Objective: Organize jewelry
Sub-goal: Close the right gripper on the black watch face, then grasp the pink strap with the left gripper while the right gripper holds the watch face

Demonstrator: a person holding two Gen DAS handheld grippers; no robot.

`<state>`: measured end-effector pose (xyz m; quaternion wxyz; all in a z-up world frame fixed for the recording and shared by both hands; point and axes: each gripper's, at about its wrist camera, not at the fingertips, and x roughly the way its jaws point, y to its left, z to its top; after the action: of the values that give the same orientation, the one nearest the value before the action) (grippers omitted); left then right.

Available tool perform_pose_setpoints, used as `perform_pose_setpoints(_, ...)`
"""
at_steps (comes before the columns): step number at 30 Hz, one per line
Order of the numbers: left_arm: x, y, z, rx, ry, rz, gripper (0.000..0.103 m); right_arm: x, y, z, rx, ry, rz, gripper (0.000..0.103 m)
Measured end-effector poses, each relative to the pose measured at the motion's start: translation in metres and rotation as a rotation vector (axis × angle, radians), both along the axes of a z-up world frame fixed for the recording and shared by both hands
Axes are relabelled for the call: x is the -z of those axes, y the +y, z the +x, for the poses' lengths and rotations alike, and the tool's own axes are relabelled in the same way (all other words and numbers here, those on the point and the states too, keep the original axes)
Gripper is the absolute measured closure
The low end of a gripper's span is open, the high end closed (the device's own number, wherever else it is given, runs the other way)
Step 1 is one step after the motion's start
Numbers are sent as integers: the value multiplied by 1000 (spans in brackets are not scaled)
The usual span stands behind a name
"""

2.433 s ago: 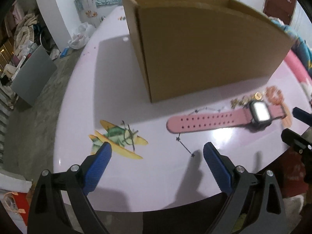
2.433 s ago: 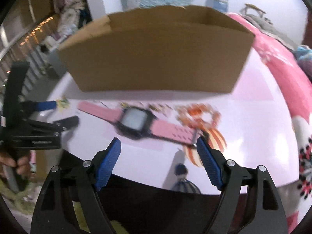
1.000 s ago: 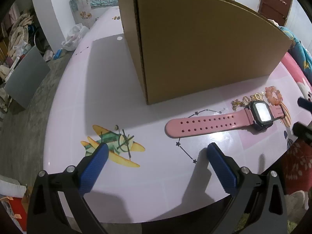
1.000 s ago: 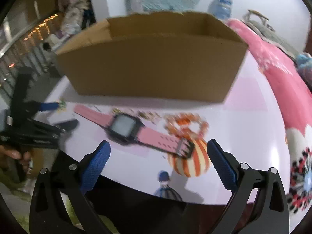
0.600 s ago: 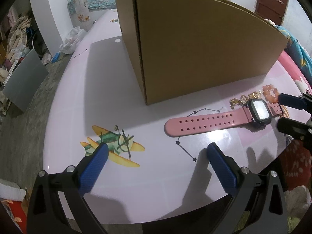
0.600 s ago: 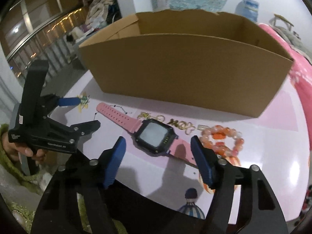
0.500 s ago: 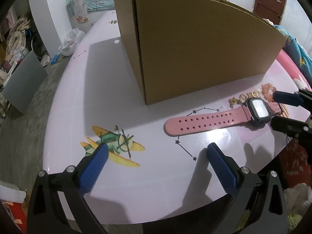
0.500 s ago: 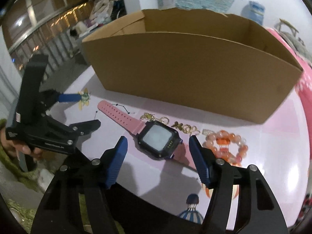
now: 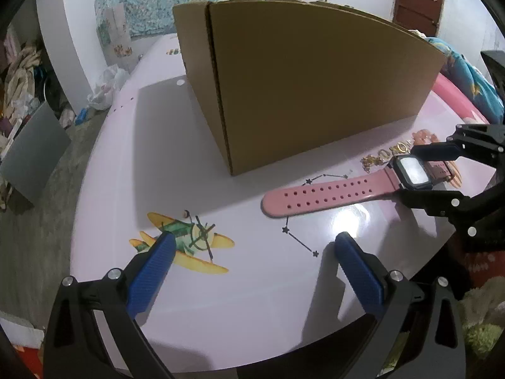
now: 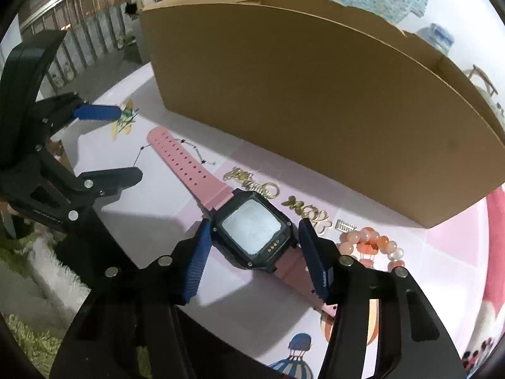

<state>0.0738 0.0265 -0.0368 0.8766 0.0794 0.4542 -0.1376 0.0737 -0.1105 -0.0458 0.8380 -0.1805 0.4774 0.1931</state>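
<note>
Right wrist view, nearest first: right gripper (image 10: 252, 240), black frame with blue ribbed pads, straddles the black square case of the pink-strapped digital watch (image 10: 252, 229). Jaws closing at this moment; case sits between the pads, left pad at or almost at the case edge, right pad just beside the other edge. Firm contact cannot be confirmed, so grip not yet counted. Watch lies flat on the glossy pale pink table with printed cartoon decals (image 10: 164, 221), long perforated strap running toward 10 o'clock, short strap end toward 5 o'clock under the right finger.

Just beyond the case, toward 1 o'clock: a row of small gold-coloured rings and charms (image 10: 271, 191), apart from the watch. At 3 o'clock of the case: an orange and peach beaded bracelet (image 10: 372, 243), lying beside the right finger.

Left wrist view: left gripper (image 9: 252, 252), same black and blue build, jaws spread wide, nothing between them, hanging over bare table near a yellow and green aeroplane decal (image 9: 186, 240). Watch is at its 2 o'clock, well apart.

Farthest: large open-topped brown cardboard box (image 10: 315, 94) standing on the table behind all the jewellery, at 12 o'clock. Contents not visible.
</note>
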Motion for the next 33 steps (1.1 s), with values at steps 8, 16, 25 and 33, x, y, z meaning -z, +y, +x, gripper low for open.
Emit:
perform_pose_setpoints(8,-11,-11,-20,127,-104,10,7,-2,8,-10,14,58,40,53)
perform_pose_setpoints(16,-5,-45,-38,242,-193,162,26,-5,-22,20,68,292,315,53)
perform_pose_setpoints(25,-2,-77,-37,378,-236,202,51,-4,-34,43,11,422,410,53)
perform_pose_setpoints(33,-9,-76,-21,313,-103,48,87,-9,-54,31,11,376,427,52)
